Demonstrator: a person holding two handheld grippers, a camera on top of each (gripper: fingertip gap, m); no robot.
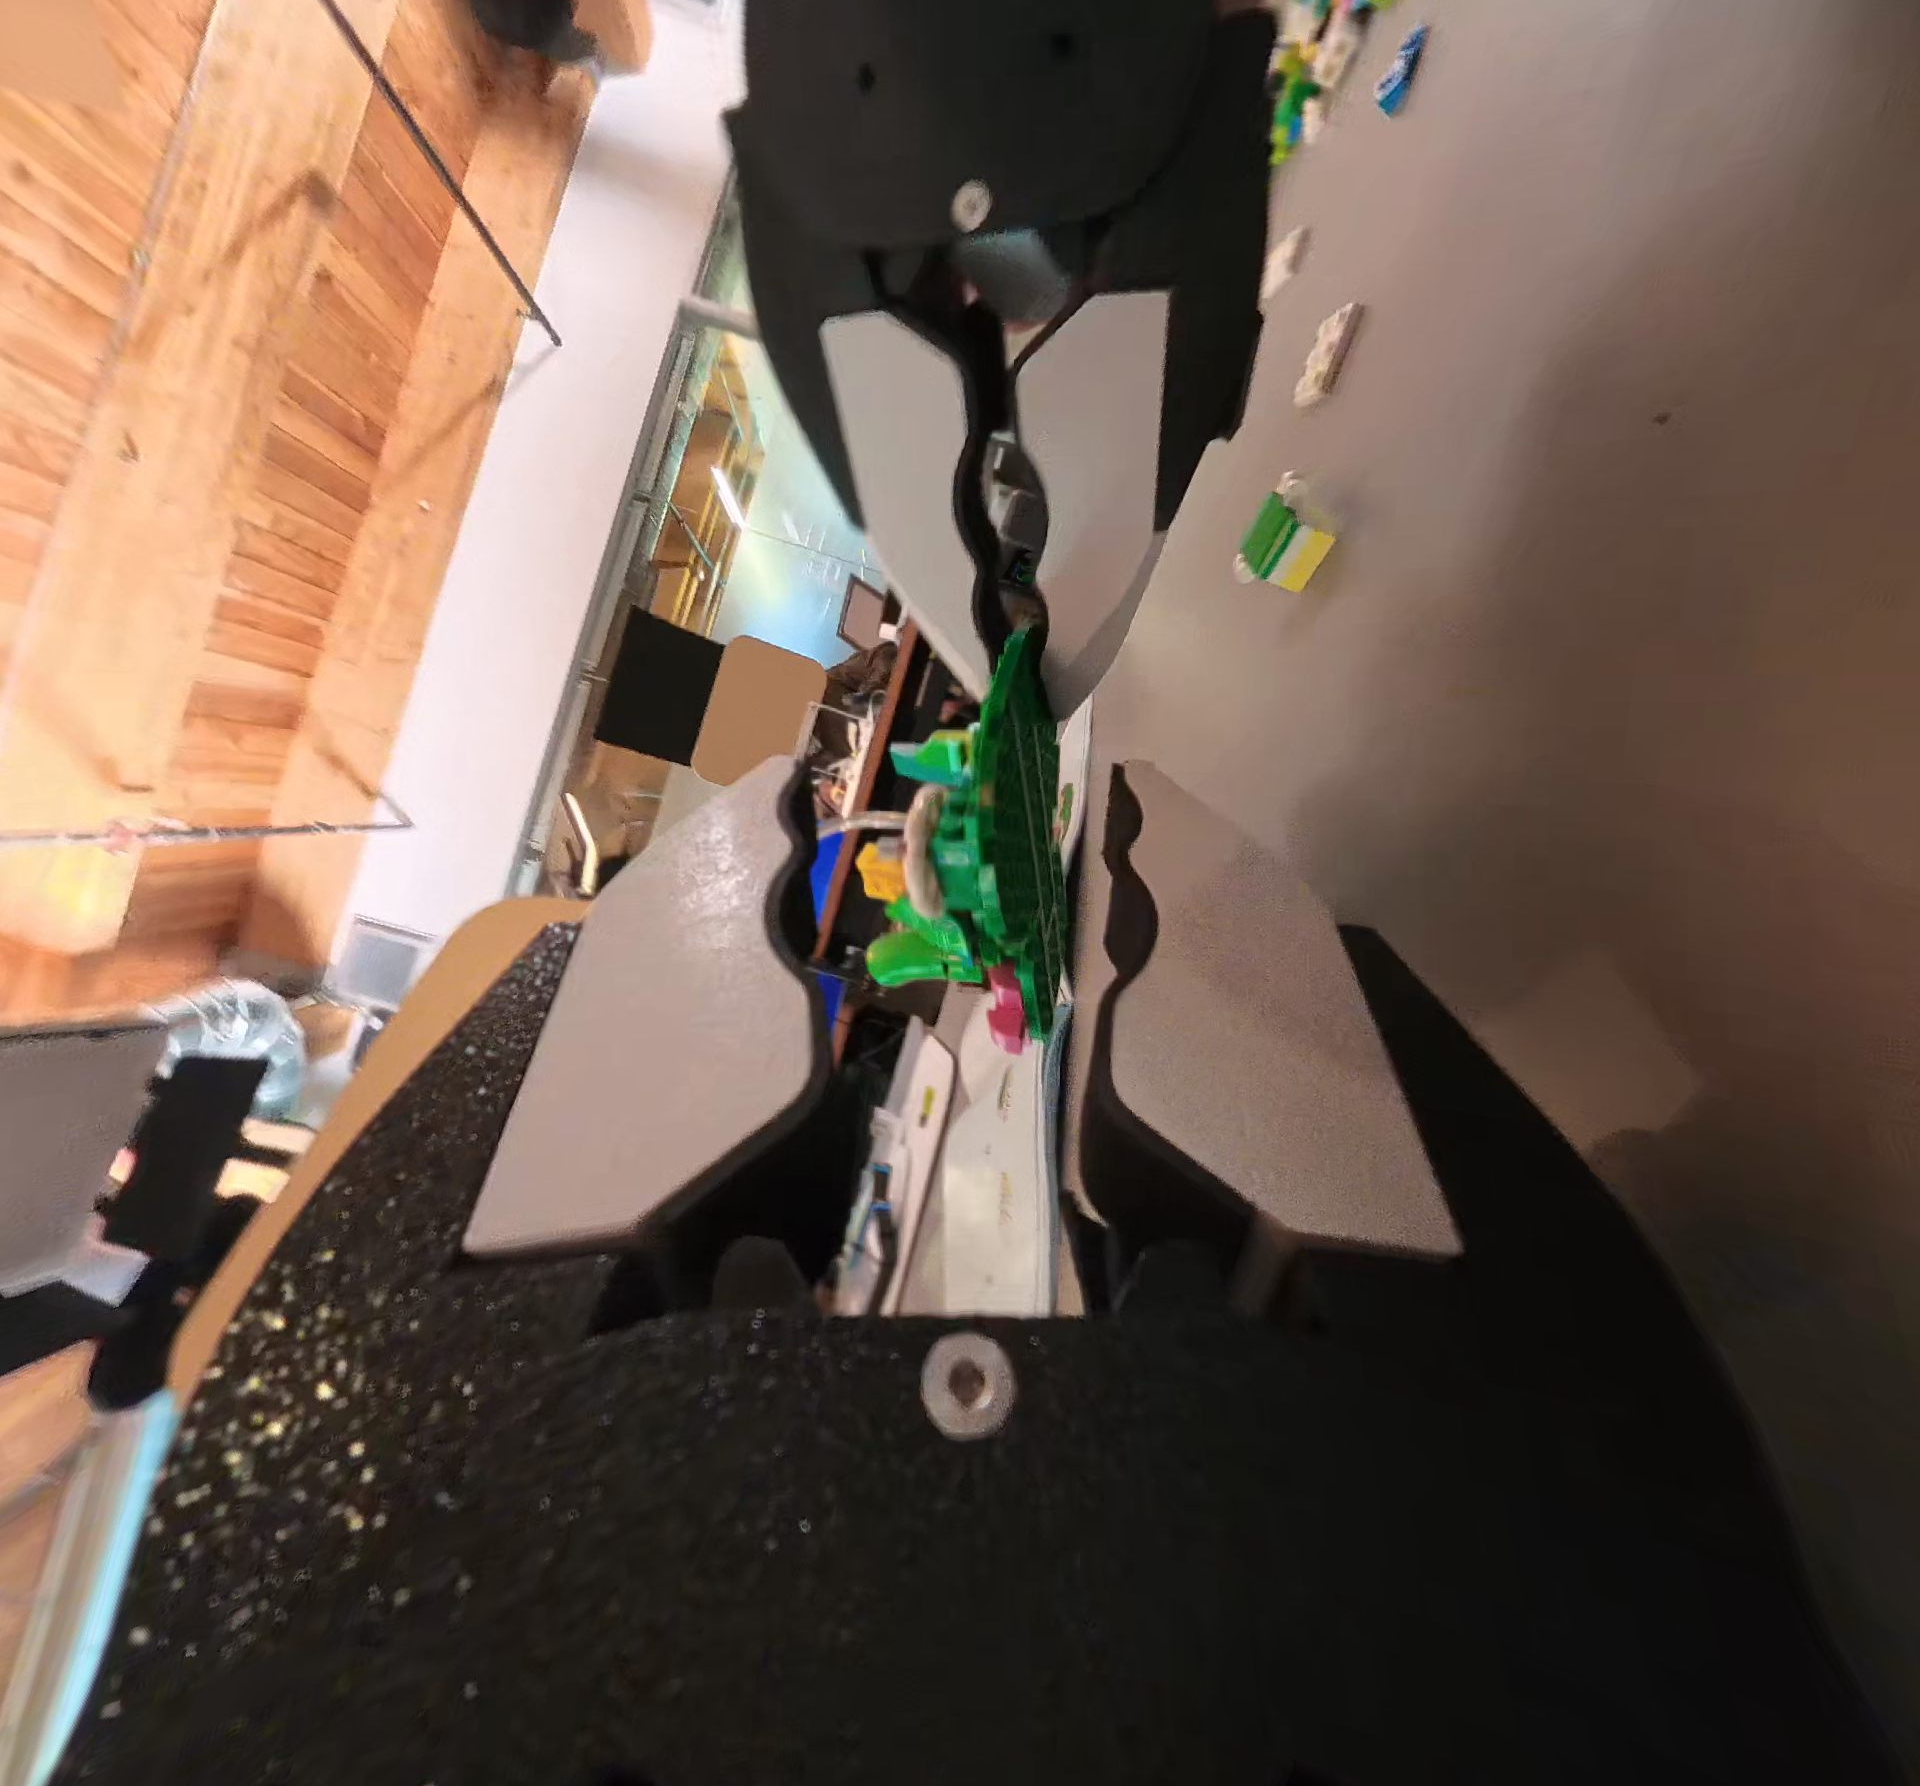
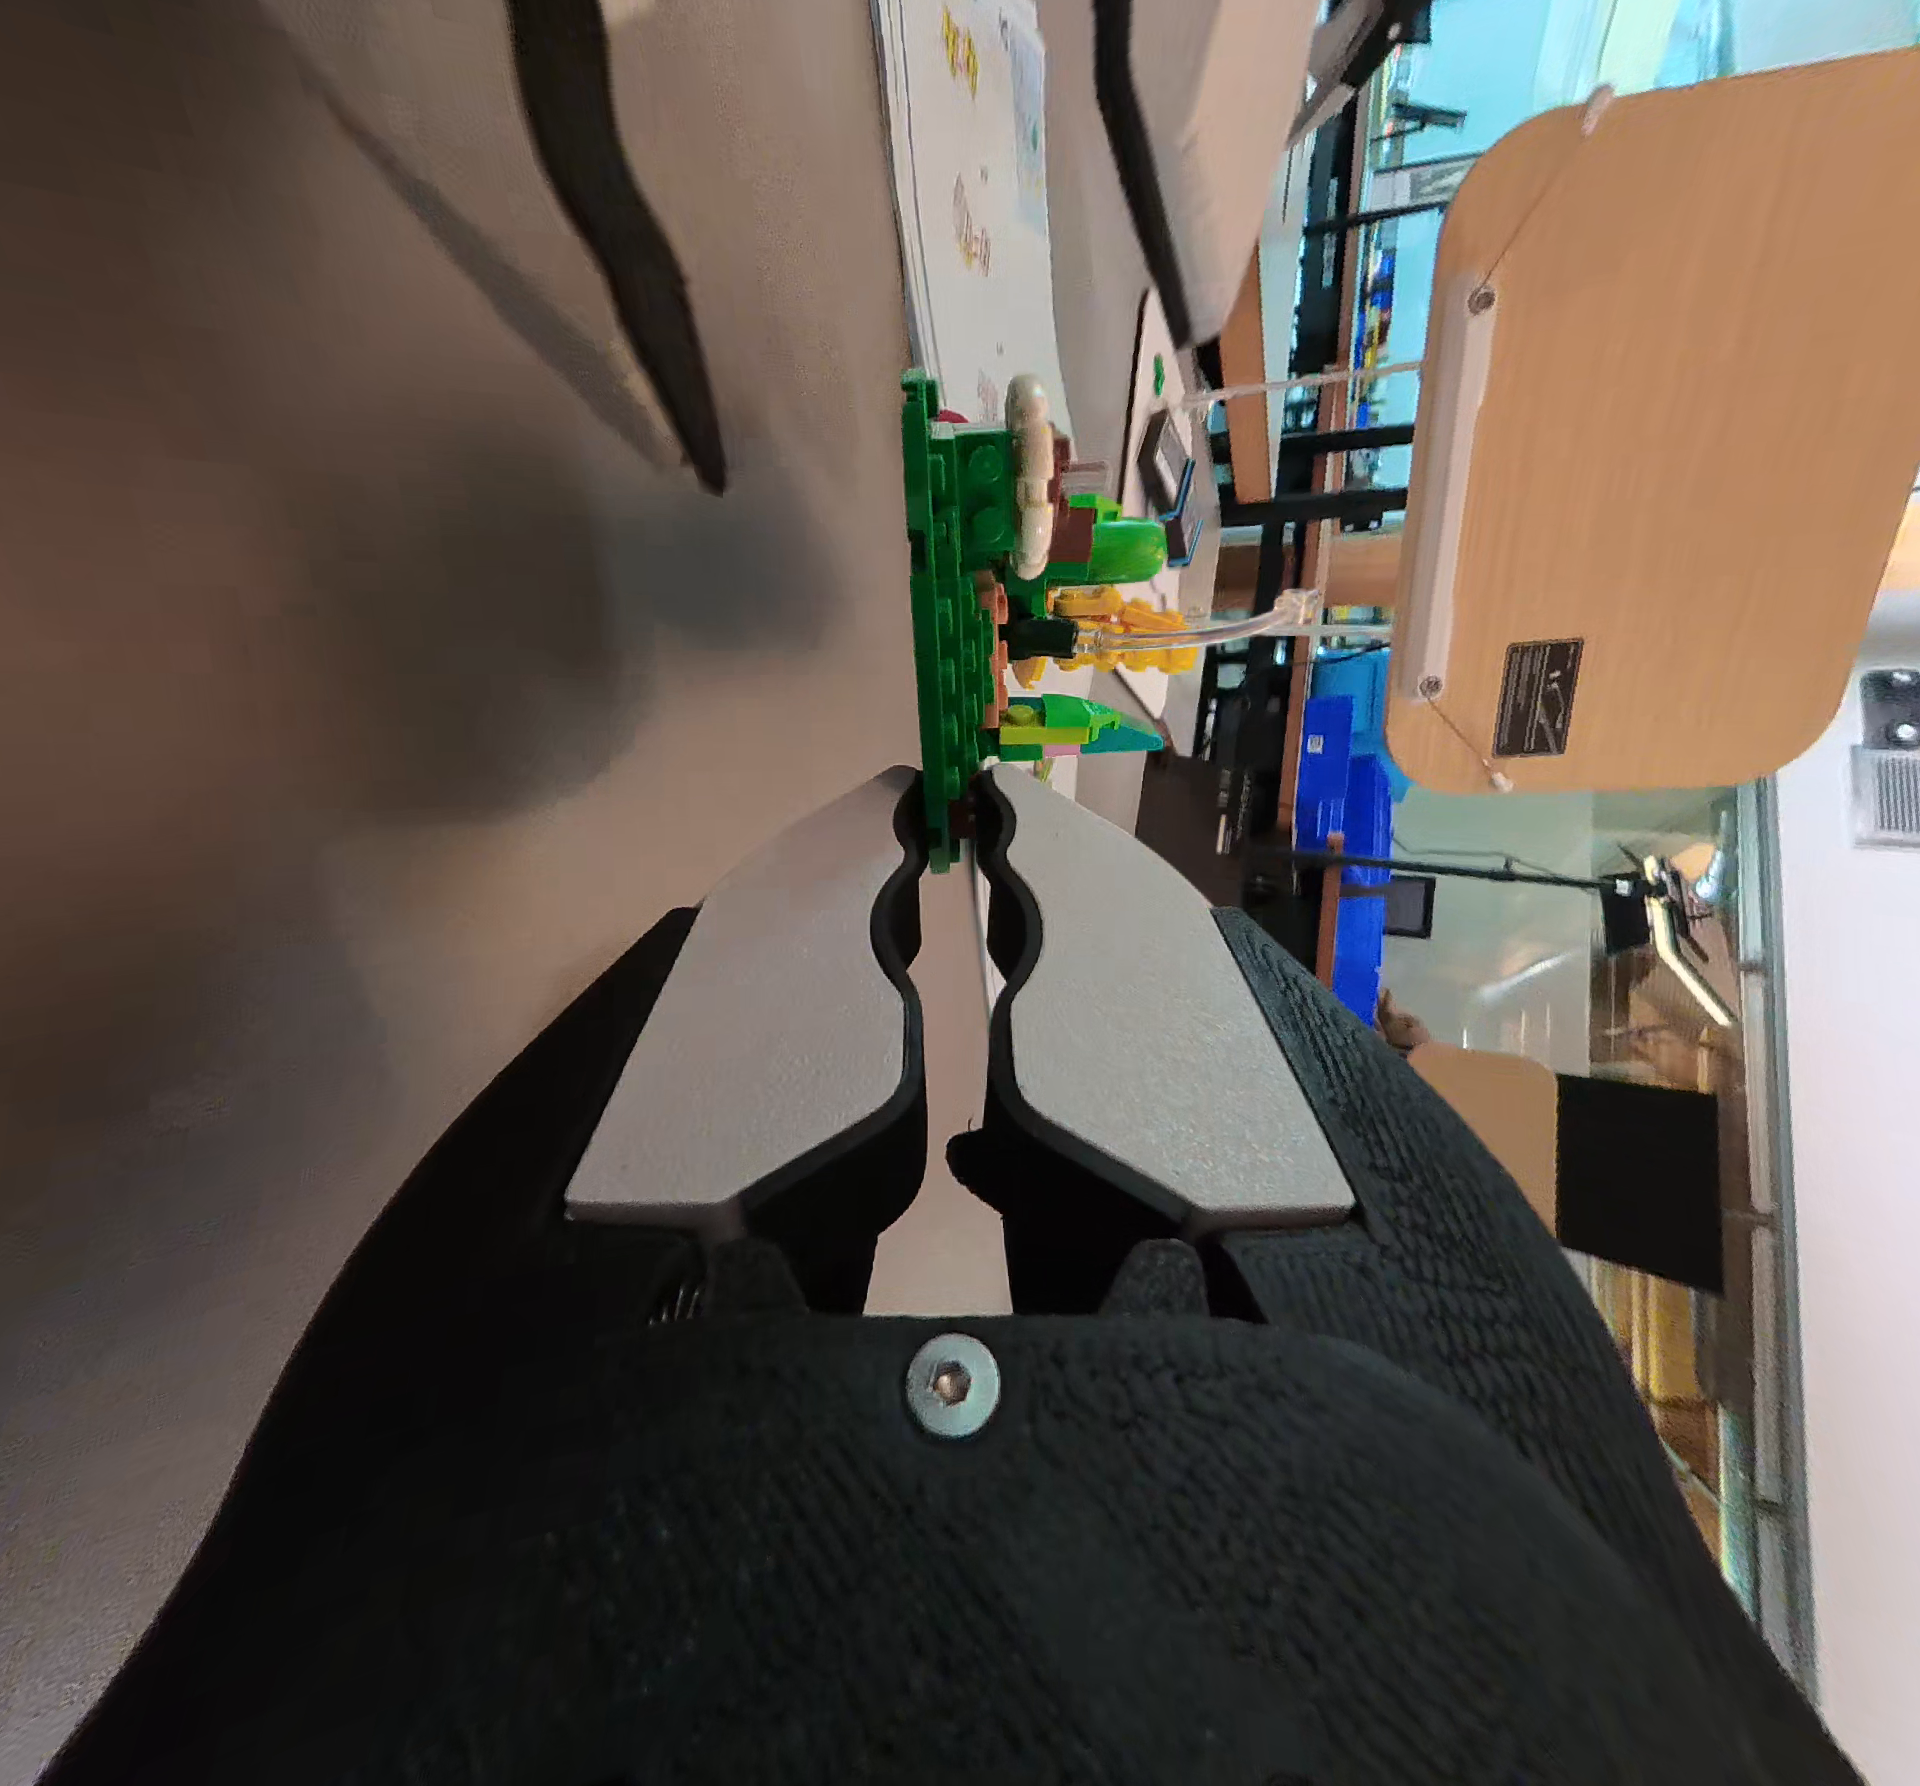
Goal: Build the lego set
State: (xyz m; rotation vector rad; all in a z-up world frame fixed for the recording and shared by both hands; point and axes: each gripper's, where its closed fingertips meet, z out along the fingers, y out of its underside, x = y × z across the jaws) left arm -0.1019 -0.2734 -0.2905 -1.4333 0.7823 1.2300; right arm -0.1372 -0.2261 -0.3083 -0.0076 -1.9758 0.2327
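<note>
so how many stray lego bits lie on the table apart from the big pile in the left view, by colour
white pieces: 2
blue piece: 1
green and yellow block: 1
total: 4

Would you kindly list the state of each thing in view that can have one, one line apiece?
left gripper: open, fingers either side of the build, not touching it.
right gripper: shut on the green baseplate's edge.
green baseplate: held on edge, off the table, partly built.
plant pieces: attached to the baseplate's studded face.
green and yellow block: loose on the table.
white plates: loose on the table.
</note>
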